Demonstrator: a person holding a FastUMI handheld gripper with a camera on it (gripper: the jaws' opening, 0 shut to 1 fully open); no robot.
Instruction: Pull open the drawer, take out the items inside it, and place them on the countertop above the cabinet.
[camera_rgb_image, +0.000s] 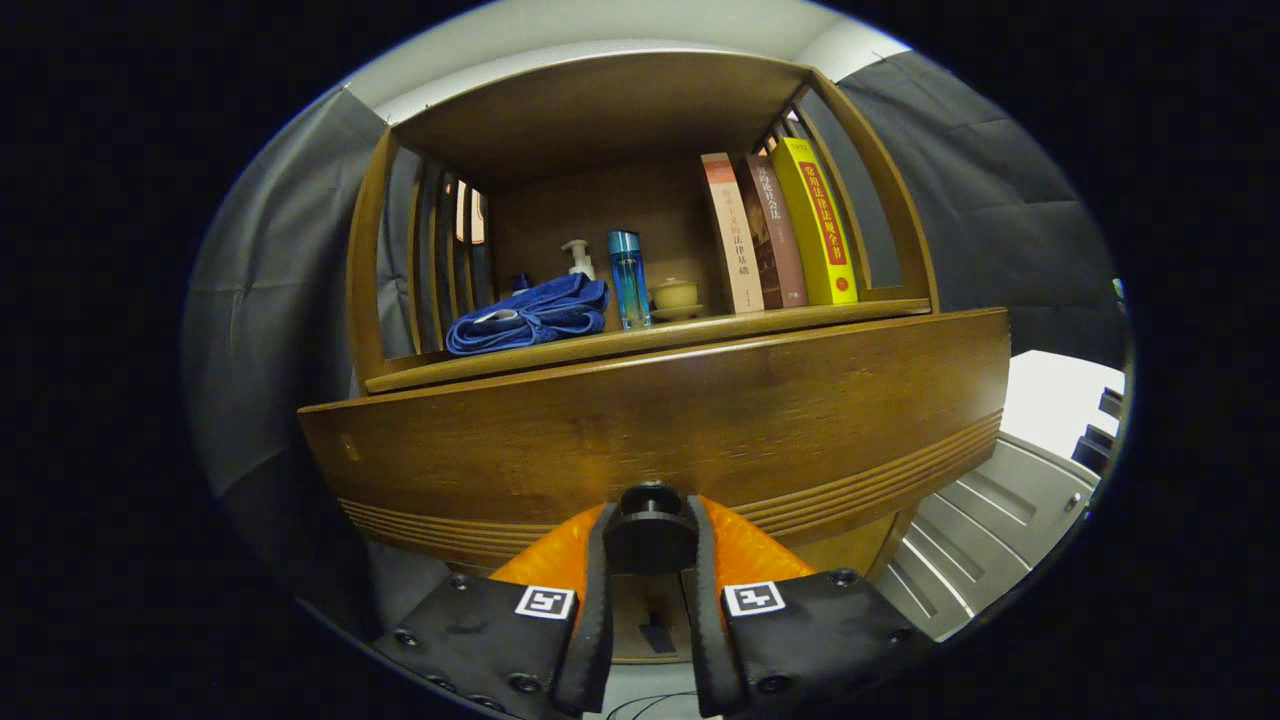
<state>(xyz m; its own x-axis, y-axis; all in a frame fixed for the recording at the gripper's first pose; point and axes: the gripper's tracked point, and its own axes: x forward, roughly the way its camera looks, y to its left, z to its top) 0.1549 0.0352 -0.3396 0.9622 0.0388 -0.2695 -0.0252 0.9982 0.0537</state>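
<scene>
**Gripper clamped on the drawer knob, shelf above already stocked**

The gripper (650, 540) sits low against the wooden cabinet, its two fingers (598, 590) closed on the round dark knob (650, 535) of the drawer (660, 420). The knob lies between the fingers, one pressing on each side of it. The drawer front is a wide, curved panel of brown wood with a band of grooved lines along its lower edge. From this low angle the inside of the drawer cannot be seen, so its contents cannot be told, and whether it stands slightly out from the cabinet is not clear.

Directly above the drawer front runs the countertop (640, 345), which forms the floor of an open shelf compartment with slatted wooden sides and a wooden roof. Several things stand in that compartment. Above the left part of the drawer lies a folded blue towel (528, 315). Behind the towel stands a white pump bottle (578, 258), and just beside the towel, toward the middle of the drawer, is a tall blue bottle (627, 278). Next to that bottle sits a small pale cup on a saucer (676, 297). Above the right part of the drawer three books (780, 232) lean together upright: one light with an orange top, one dark brown, one yellow.
</scene>
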